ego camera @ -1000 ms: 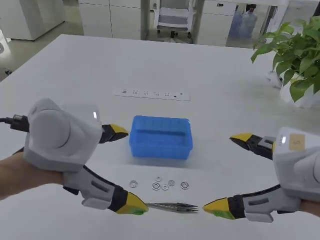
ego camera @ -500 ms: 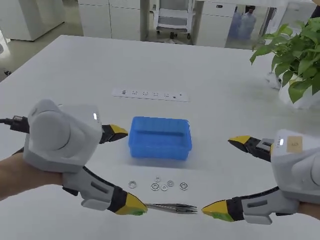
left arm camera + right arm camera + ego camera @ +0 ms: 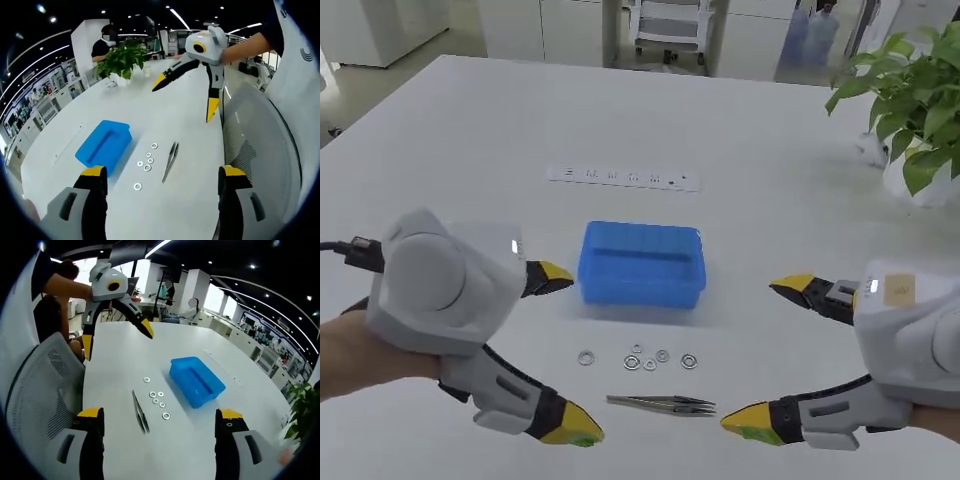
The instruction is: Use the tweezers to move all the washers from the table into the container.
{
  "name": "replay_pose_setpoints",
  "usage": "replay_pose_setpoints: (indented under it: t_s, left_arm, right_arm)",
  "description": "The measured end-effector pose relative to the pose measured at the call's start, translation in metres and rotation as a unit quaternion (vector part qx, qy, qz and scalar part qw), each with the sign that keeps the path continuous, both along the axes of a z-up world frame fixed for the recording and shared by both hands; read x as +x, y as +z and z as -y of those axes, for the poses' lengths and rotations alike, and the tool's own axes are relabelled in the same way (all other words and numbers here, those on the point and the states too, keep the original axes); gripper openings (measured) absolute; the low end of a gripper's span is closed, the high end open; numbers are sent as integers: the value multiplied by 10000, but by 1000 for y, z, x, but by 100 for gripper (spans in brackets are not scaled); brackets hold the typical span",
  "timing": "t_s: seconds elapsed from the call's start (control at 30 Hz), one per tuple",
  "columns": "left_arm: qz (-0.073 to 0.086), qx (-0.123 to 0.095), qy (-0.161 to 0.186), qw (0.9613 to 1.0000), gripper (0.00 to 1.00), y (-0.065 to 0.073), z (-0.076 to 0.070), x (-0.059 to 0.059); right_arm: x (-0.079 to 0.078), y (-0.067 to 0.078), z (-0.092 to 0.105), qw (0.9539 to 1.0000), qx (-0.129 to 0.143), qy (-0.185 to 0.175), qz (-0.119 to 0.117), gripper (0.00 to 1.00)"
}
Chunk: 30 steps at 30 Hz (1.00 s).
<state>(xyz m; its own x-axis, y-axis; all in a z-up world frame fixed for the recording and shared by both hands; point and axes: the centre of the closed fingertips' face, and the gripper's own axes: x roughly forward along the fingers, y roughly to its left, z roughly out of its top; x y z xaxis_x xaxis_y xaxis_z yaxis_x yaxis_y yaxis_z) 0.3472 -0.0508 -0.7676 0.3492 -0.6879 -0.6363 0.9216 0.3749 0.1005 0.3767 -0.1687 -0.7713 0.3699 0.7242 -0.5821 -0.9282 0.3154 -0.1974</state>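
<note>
Held the left gripper (image 3: 570, 353) and right gripper (image 3: 758, 353) with jaws spread wide, gripping nothing. Found the tweezers (image 3: 662, 403) flat on the table (image 3: 770, 180) between the two lower tips, touching neither. Saw the washers (image 3: 638, 359) loose just beyond, the container (image 3: 642, 262) farther ahead, midway between the grippers. Judged the tweezers' pick-up the step in hand; called next for one gripper lowered over them and closed. Could not fix the count of washers; lost some container floor behind its wall.

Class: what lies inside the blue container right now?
The blue container looks empty; the washers lie on the table before it. Its near wall hides a strip of floor.
</note>
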Motion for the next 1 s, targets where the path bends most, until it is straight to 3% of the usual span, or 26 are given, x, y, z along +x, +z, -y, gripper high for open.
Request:
replay_pose_setpoints:
  t_s: [0.57,0.73,0.97,1.0]
  left_arm:
    - [-350,72,43,9994,97,-24,-1,4]
    - [-278,145,124,9994,97,-28,-4,9]
    - [-357,189,153,9991,96,-34,-5,11]
    - [-224,298,175,9992,95,-36,-8,15]
  right_arm:
    - [1,-21,-4,9996,13,89,-269,86]
    - [1,-25,-3,9995,-8,136,-297,79]
    - [1,-33,-5,9991,-15,137,-389,77]
    - [1,-34,-5,9991,-25,150,-393,76]
